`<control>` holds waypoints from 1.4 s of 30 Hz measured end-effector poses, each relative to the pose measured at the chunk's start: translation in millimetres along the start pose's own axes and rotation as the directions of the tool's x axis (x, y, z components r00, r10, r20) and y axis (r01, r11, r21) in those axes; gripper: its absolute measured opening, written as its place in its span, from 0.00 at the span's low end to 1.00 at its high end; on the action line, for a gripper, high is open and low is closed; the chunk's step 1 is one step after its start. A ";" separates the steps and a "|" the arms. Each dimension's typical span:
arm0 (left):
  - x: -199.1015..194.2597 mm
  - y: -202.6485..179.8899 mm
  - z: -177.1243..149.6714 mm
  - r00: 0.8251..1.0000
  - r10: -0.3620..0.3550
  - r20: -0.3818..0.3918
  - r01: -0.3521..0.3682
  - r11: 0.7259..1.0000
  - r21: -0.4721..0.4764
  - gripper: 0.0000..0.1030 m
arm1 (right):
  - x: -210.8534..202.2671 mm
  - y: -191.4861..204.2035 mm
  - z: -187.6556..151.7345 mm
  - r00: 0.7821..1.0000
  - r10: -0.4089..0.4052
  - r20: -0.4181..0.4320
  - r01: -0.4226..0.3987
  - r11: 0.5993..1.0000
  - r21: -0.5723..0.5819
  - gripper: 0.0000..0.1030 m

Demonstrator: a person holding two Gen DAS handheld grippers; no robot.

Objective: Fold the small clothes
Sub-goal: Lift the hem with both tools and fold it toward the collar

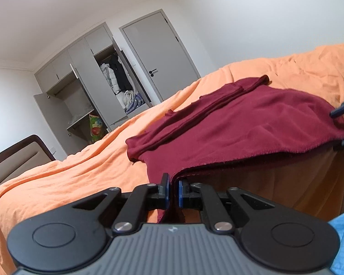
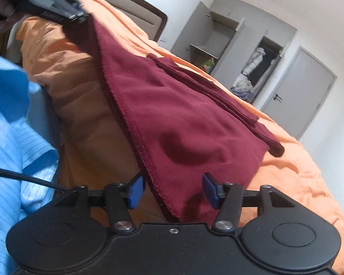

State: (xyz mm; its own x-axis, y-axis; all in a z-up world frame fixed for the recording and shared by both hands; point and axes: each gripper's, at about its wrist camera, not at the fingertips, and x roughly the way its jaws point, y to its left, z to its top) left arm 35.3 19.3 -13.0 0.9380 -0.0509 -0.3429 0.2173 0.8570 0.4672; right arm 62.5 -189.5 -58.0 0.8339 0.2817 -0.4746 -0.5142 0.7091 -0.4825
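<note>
- No words or brand names can be read anywhere. The left gripper (image 1: 173, 191) body has a tiny pale mark on its grey ribbed top, too small to make out.
- The dark red garment (image 1: 240, 123) lies on the bed, on top of the orange blanket (image 1: 68, 178). One part of it is folded over into a long strip on the far side.
- The left gripper is clenched on the near corner of the dark red garment. Its blue pads (image 1: 165, 186) press the cloth from both sides, and a bit of cloth hangs down between them.
- The right gripper (image 2: 173, 191) is spread wide. The stitched hem of the garment runs down between its blue pads (image 2: 135, 193), and neither pad pinches the cloth.
- Only the left wrist view shows the left gripper's squeeze up close. It also shows a small piece of the right gripper at the right edge, by the garment's other corner.
- Only the right wrist view shows a light blue striped sleeve (image 2: 9, 123) and a black cable (image 2: 22, 177) on the left side. It also shows the left gripper far off at the top corner, touching the garment's far end.
- Both views show a grey wardrobe (image 1: 89, 80) with open doors and clothes inside, a closed grey door (image 1: 162, 57), and the dark-framed headboard (image 1: 13, 158).
- The left wrist view alone shows a green, colourful thing on the wardrobe's low shelf.
</note>
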 end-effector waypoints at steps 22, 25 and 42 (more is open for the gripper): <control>-2.8 -25.5 -41.0 0.995 -0.008 -0.101 0.022 0.990 0.141 0.06 | -34.6 -20.1 -17.6 0.980 -0.199 0.024 0.200 0.977 -0.070 0.06; -9.5 -26.1 -41.2 0.997 0.003 -0.073 0.008 0.989 0.146 0.04 | -41.5 -26.2 -10.7 0.981 -0.192 0.042 0.193 0.980 -0.041 0.06; -104.9 4.4 20.7 0.977 0.046 0.210 -0.081 0.983 0.163 0.04 | -139.3 -66.8 39.9 0.992 -0.093 0.087 0.085 0.992 0.093 0.05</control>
State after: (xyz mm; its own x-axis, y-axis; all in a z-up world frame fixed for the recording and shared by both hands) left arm -56.5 17.8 41.9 0.9828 -0.1181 -0.1421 0.1814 0.7631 0.6203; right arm -11.4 -250.3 69.7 0.8923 0.2699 -0.3617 -0.4208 0.7873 -0.4506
